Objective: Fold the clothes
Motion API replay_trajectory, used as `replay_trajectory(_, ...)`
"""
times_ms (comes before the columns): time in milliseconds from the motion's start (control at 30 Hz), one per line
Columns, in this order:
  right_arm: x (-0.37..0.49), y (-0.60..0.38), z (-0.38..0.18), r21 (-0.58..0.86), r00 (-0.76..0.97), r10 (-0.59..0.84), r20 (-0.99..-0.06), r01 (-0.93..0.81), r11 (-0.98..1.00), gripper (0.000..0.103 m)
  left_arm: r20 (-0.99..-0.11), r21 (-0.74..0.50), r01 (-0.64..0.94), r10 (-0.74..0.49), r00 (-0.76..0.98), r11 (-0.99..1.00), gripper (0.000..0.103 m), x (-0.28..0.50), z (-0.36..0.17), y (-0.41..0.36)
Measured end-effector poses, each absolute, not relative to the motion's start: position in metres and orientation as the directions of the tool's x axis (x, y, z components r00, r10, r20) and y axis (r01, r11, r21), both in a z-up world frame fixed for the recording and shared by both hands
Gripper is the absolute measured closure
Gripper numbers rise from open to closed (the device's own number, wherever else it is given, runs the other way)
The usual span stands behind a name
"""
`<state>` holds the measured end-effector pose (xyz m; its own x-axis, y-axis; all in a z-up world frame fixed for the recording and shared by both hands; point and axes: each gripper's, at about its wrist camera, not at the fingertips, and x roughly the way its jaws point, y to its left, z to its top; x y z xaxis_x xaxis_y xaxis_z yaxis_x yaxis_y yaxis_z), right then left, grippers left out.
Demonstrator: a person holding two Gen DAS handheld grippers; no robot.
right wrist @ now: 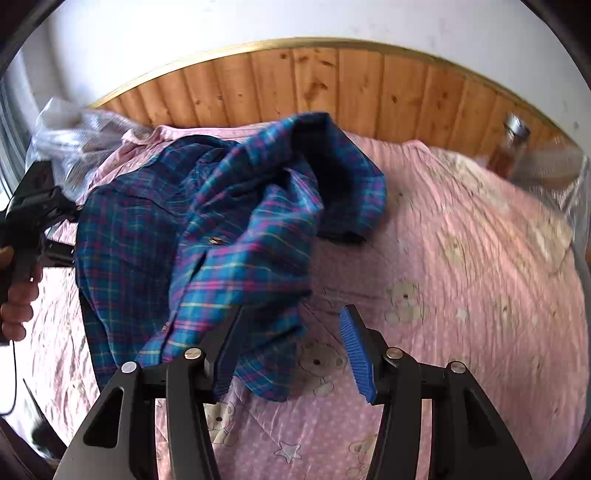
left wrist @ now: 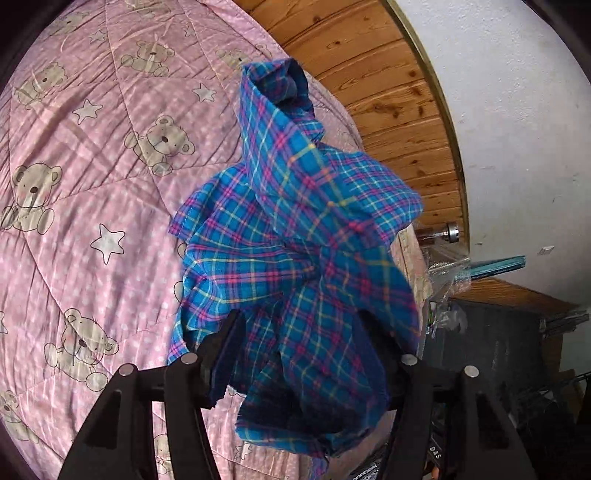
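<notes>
The blue plaid shirt (right wrist: pixel 207 236) hangs bunched above the pink teddy-bear quilt (right wrist: pixel 461 258). The left gripper (left wrist: pixel 299 343) has its jaws spread, shirt cloth draped between them; grip unclear. The right gripper (right wrist: pixel 291 350) is spread wide beside the shirt's hem, holding nothing.

A pink quilt (right wrist: pixel 461 236) printed with teddy bears and white stars covers the bed. Behind it runs a knotty wood-panelled headboard (right wrist: pixel 332 85) with a brass-coloured edge, below a white wall (right wrist: pixel 221 22). A metal-capped glass bottle (right wrist: pixel 511 147) stands by the headboard, and crinkled clear plastic (right wrist: pixel 70 129) lies at the far corner.
</notes>
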<state>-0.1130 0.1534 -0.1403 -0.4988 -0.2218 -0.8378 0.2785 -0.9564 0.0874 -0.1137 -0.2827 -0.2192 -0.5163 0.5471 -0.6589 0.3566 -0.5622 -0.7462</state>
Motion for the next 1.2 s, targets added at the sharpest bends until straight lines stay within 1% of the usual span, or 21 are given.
replay_trajectory(33, -0.109, 0.164, -0.148, 0.125, -0.476, -0.231, -0.848, 0.245, -0.962, 0.050, -0.655, -0.749, 0.356, 0.546, -0.522, -0.558, 0.036, -0.108, -0.219, -0.283)
replay_trajectory(100, -0.105, 0.178, -0.165, 0.195, -0.425, -0.254, -0.869, 0.180, -0.964, 0.050, -0.645, -0.757, 0.340, 0.557, -0.524, -0.558, 0.035, -0.100, -0.218, -0.279)
replay_trajectory(233, -0.103, 0.173, -0.205, 0.324, -0.345, -0.337, -0.876, 0.096, -0.941, 0.050, -0.626, -0.772, 0.288, 0.601, -0.497, -0.566, 0.032, -0.094, -0.221, -0.254)
replay_trajectory(300, -0.101, 0.166, -0.220, 0.380, -0.317, -0.381, -0.868, 0.066, -0.922, 0.050, -0.646, -0.754, 0.268, 0.607, -0.463, -0.599, 0.032, -0.097, -0.226, -0.238)
replay_trajectory(367, -0.100, 0.162, -0.229, 0.430, -0.297, -0.423, -0.856, 0.043, -0.902, 0.050, -0.684, -0.718, 0.247, 0.593, -0.425, -0.651, 0.032, -0.104, -0.228, -0.226)
replay_trajectory(433, -0.098, 0.160, -0.230, 0.457, -0.312, -0.445, -0.839, 0.037, -0.888, 0.049, -0.686, -0.714, 0.247, 0.582, -0.437, -0.656, 0.032, -0.104, -0.222, -0.229)
replay_trajectory(567, -0.089, 0.149, -0.235, 0.436, -0.305, -0.439, -0.845, 0.080, -0.896, 0.046, -0.677, -0.708, 0.253, 0.531, -0.510, -0.660, 0.032, -0.084, -0.203, -0.263)
replay_trajectory(633, -0.088, 0.143, -0.240, 0.404, -0.297, -0.417, -0.859, 0.106, -0.909, 0.046, -0.668, -0.709, 0.244, 0.520, -0.533, -0.661, 0.030, -0.076, -0.194, -0.275)
replay_trajectory(733, -0.090, 0.134, -0.246, 0.363, -0.301, -0.388, -0.871, 0.138, -0.922, 0.046, -0.649, -0.715, 0.188, 0.539, -0.537, -0.674, 0.025, -0.077, -0.186, -0.266)
replay_trajectory(867, -0.097, 0.120, -0.248, 0.299, -0.322, -0.342, -0.883, 0.178, -0.938, 0.046, -0.641, -0.714, 0.096, 0.593, -0.487, -0.694, 0.025, -0.097, -0.184, -0.228)
replay_trajectory(933, -0.099, 0.115, -0.244, 0.273, -0.338, -0.326, -0.883, 0.195, -0.942, 0.046, -0.622, -0.736, 0.094, 0.614, -0.487, -0.670, 0.025, -0.094, -0.182, -0.227)
replay_trajectory(1000, -0.100, 0.115, -0.242, 0.272, -0.344, -0.326, -0.881, 0.195, -0.942, 0.046, -0.598, -0.751, 0.113, 0.598, -0.533, -0.650, 0.024, -0.080, -0.176, -0.241)
replay_trajectory(1033, -0.100, 0.115, -0.244, 0.276, -0.342, -0.328, -0.881, 0.192, -0.942, 0.046, -0.595, -0.753, 0.125, 0.587, -0.549, -0.646, 0.018, -0.074, -0.176, -0.248)
replay_trajectory(1067, -0.100, 0.115, -0.246, 0.280, -0.339, -0.330, -0.881, 0.188, -0.941, 0.046, -0.598, -0.752, 0.137, 0.578, -0.555, -0.645, 0.014, -0.072, -0.177, -0.253)
replay_trajectory(1133, -0.101, 0.113, -0.249, 0.280, -0.337, -0.329, -0.882, 0.187, -0.942, 0.046, -0.613, -0.745, 0.148, 0.580, -0.536, -0.651, 0.013, -0.079, -0.187, -0.250)
replay_trajectory(1167, -0.101, 0.111, -0.250, 0.275, -0.336, -0.325, -0.884, 0.189, -0.943, 0.047, -0.608, -0.752, 0.131, 0.603, -0.516, -0.646, 0.013, -0.088, -0.196, -0.243)
replay_trajectory(1200, -0.102, 0.109, -0.251, 0.270, -0.336, -0.322, -0.885, 0.192, -0.944, 0.059, -0.611, -0.753, 0.117, 0.621, -0.491, -0.648, 0.013, -0.096, -0.205, -0.234)
